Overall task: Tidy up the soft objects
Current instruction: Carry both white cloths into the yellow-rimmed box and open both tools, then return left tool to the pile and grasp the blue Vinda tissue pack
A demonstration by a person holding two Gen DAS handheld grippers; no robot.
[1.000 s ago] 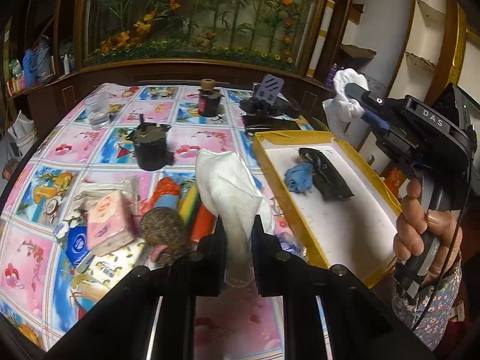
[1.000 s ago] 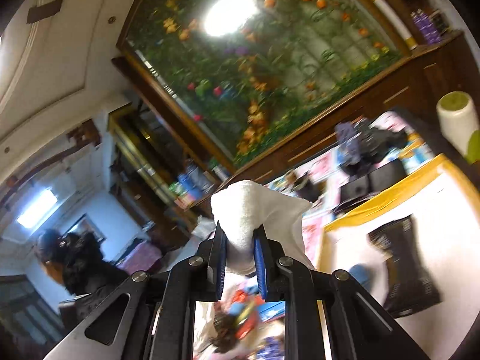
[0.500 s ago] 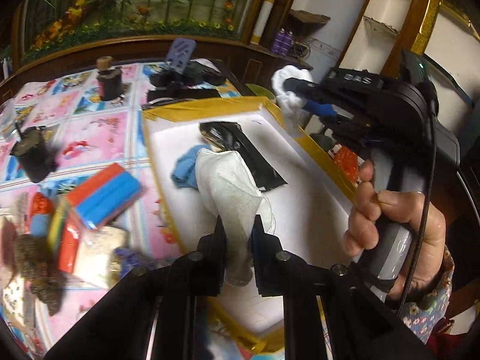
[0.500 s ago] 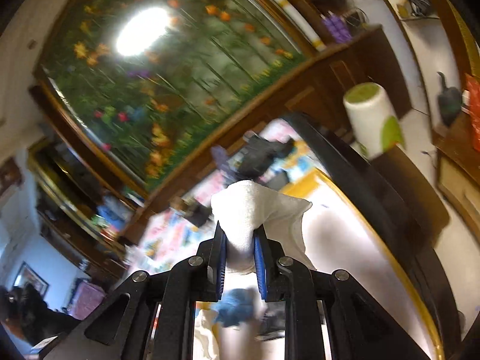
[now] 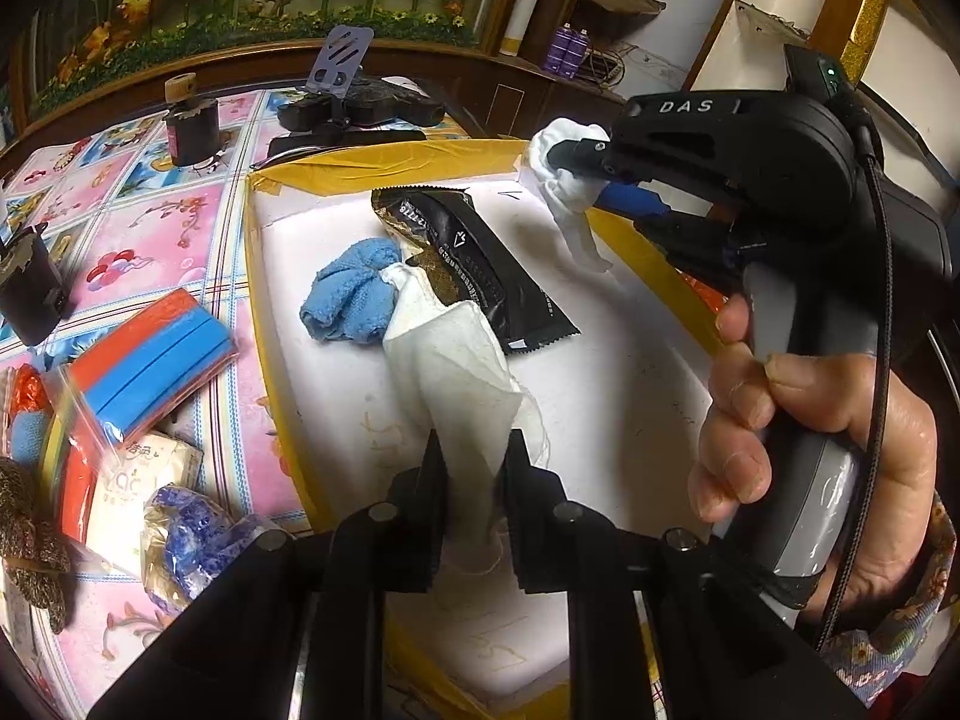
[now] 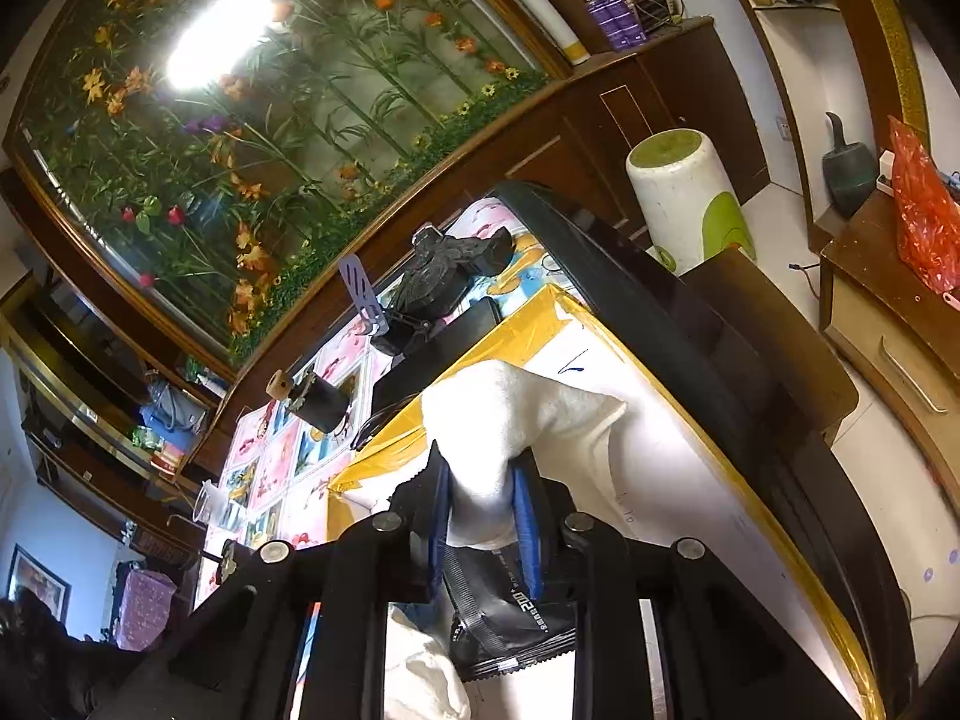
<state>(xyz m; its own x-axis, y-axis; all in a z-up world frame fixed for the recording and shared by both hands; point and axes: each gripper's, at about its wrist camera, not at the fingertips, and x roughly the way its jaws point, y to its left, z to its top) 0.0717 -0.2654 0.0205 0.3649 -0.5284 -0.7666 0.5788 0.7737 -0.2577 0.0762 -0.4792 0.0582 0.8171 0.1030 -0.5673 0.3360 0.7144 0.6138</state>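
Observation:
My left gripper (image 5: pixel 474 462) is shut on a cream cloth (image 5: pixel 456 354) and holds it over the white tray with the yellow rim (image 5: pixel 600 360). In the tray lie a blue cloth (image 5: pixel 351 297) and a black foil packet (image 5: pixel 474 264). My right gripper (image 6: pixel 483 495) is shut on a white towel (image 6: pixel 510 420); in the left wrist view that towel (image 5: pixel 567 180) hangs above the tray's far right corner. The packet (image 6: pixel 510 624) and the cream cloth (image 6: pixel 426 684) show below my right gripper.
On the flowered tablecloth (image 5: pixel 150 228) left of the tray lie a red and blue sponge block (image 5: pixel 156 354), a tissue pack (image 5: pixel 138 486), a blue patterned bag (image 5: pixel 192 540) and a brown scrubber (image 5: pixel 24 534). Black jars (image 5: pixel 192 129) and a phone stand (image 5: pixel 339 69) stand behind.
My left gripper has carried the cream cloth rightward from over the table clutter to over the tray. My right gripper has tilted down, with the towel now over the tray's far corner.

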